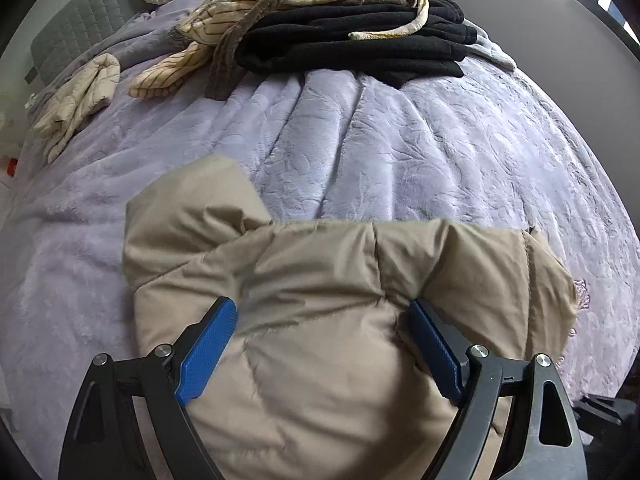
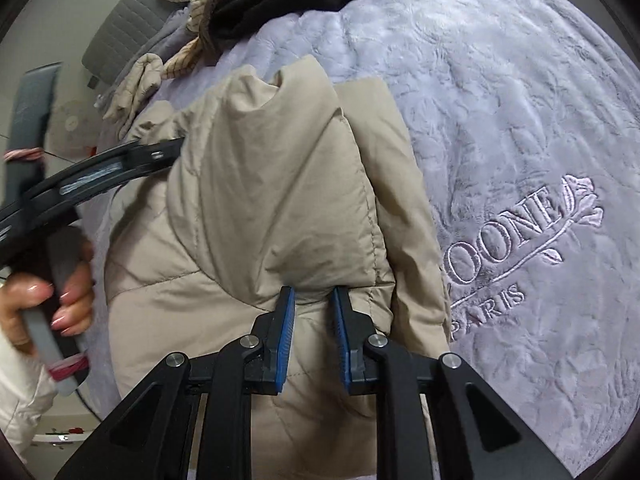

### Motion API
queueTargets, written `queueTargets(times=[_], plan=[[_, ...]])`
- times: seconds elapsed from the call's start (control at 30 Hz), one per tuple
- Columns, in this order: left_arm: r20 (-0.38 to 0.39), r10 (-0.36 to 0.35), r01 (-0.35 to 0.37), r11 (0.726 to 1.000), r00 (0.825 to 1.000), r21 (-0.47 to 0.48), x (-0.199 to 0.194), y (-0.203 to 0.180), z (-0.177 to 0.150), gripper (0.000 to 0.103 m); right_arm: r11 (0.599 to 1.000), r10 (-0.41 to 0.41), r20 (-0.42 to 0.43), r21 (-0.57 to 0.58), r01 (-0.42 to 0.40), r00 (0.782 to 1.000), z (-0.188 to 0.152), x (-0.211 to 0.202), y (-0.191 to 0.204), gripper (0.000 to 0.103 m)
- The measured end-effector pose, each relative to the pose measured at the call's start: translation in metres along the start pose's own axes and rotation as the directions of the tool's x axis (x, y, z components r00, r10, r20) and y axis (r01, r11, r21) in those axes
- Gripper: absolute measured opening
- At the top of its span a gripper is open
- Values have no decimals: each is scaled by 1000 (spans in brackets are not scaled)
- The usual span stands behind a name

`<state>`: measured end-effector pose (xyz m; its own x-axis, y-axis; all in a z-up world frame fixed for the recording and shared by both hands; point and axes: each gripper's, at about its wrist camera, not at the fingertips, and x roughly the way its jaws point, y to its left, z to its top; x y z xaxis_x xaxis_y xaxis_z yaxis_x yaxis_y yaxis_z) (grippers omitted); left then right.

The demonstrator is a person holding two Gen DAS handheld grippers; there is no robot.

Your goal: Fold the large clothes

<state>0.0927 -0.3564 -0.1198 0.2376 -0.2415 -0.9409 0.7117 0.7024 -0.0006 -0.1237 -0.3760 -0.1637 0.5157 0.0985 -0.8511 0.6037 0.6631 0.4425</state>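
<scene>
The beige padded jacket point(image 2: 256, 208) lies on the lilac bedspread point(image 2: 500, 120), its long axis running away from the right gripper point(image 2: 312, 300) toward the heaped clothes point(image 1: 344, 36) at the far end. That gripper's jaws stand nearly closed and pinch a raised fold of the jacket's near edge between the blue pads point(image 2: 286, 320). The left gripper point(image 1: 320, 312) hangs above the jacket's bulk with jaws spread wide and grips nothing — the fabric sits beneath and between them. The right hand has the fabric, so the fold probably depends on it carrying that edge across or along the jacket.
</scene>
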Motion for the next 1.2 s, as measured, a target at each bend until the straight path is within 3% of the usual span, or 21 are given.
queueTargets(times=[0.37,0.83,0.9,0.93,1.0,1.1,1.2], plan=[[-39,39,-40,999,998,-24,-42,21,-37,88,1000,5,-15,24,-5,1000,5,9,-6,19],[-81,76,-85,991,994,-106,-61,63,-74,88,1000,5,-31,29,-4,1000,14,14,-5,19],[-80,54,-65,988,995,-139,-61,72,-81,92,999,8,-29,31,-7,1000,15,14,-5,19],[-65,25,-36,985,998,-168,-61,79,-86,103,999,11,-28,33,-10,1000,15,14,-6,19],[-37,-7,-1,979,999,-204,-62,89,-95,103,999,16,-25,36,-15,1000,16,15,-6,19],[-72,-69,50,968,995,-246,-54,101,-106,103,999,26,-28,38,-25,999,17,15,-8,21],[-99,-164,125,940,982,-317,-43,116,-117,103,999,41,-42,28,-40,998,19,8,-6,24]])
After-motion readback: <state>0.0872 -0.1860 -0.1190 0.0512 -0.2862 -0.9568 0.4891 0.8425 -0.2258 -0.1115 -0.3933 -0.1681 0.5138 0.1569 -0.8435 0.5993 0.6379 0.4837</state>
